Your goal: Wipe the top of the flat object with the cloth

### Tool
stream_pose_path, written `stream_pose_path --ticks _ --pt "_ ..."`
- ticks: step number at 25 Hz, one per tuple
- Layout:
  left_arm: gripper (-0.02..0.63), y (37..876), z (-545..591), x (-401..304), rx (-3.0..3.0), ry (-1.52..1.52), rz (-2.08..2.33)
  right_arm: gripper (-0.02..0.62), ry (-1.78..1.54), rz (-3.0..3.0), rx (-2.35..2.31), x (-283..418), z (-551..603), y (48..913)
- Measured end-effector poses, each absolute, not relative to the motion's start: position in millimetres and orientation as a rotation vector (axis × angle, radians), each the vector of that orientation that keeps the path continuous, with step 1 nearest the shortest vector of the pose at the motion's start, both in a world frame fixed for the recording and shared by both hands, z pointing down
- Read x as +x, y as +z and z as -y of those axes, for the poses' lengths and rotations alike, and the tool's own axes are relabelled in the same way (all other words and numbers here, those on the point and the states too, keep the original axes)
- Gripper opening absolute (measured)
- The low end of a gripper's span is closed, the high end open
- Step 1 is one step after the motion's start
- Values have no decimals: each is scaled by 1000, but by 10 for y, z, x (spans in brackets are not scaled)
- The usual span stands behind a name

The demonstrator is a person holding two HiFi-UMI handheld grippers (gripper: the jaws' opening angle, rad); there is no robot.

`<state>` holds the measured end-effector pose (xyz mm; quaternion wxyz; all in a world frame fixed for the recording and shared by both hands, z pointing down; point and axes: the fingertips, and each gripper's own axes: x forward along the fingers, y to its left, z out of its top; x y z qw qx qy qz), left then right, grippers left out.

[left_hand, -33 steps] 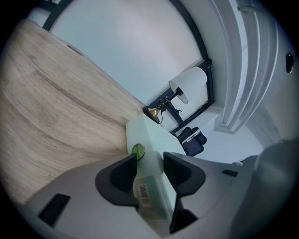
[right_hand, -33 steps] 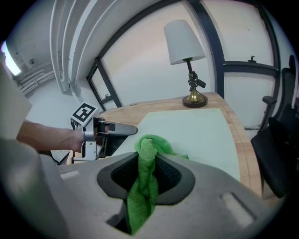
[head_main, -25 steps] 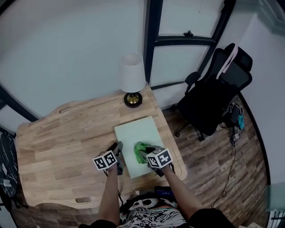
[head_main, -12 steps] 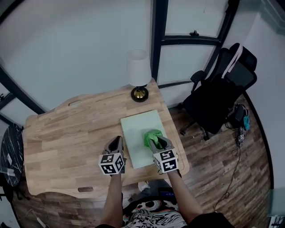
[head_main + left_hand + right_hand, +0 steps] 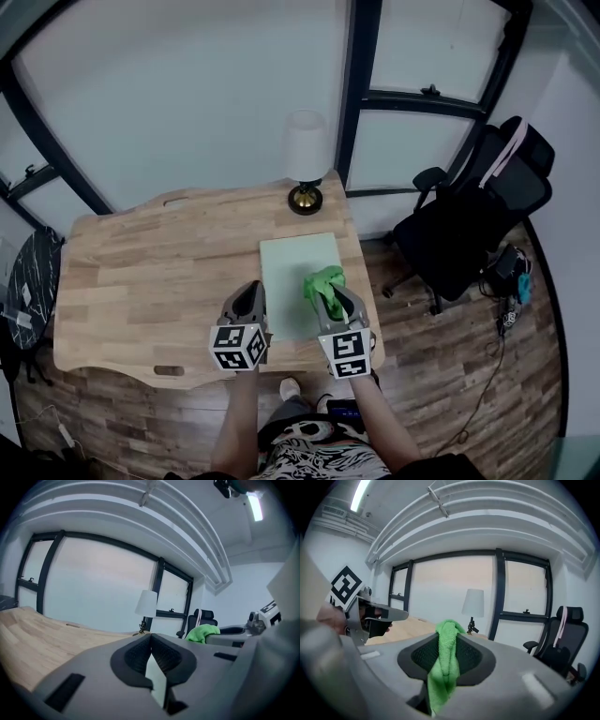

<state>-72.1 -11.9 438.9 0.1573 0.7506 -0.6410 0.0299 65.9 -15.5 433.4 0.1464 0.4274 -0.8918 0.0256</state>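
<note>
The flat object is a pale green board lying on the wooden table. Both grippers hover above its near end, pointing away from me. My right gripper is shut on a green cloth, which hangs bunched between its pads above the board. My left gripper is over the board's left edge; its jaws have just been closing and now meet with nothing between them. In the left gripper view the cloth shows off to the right.
A table lamp with a white shade stands at the table's far edge, beyond the board. A black office chair sits on the wooden floor to the right. A dark side table is at the left.
Both grippers have risen from the table. The right one has lifted the cloth off the board. The left jaws, open at the board's edge before, have shut.
</note>
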Motion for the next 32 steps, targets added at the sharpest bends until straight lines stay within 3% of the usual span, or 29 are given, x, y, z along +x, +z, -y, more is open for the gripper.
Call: stream_pose_path --ticks 32 --pt "8 4157 -505 -445 2022 49 1995 94 12 2664 1115 1080 -272 4135"
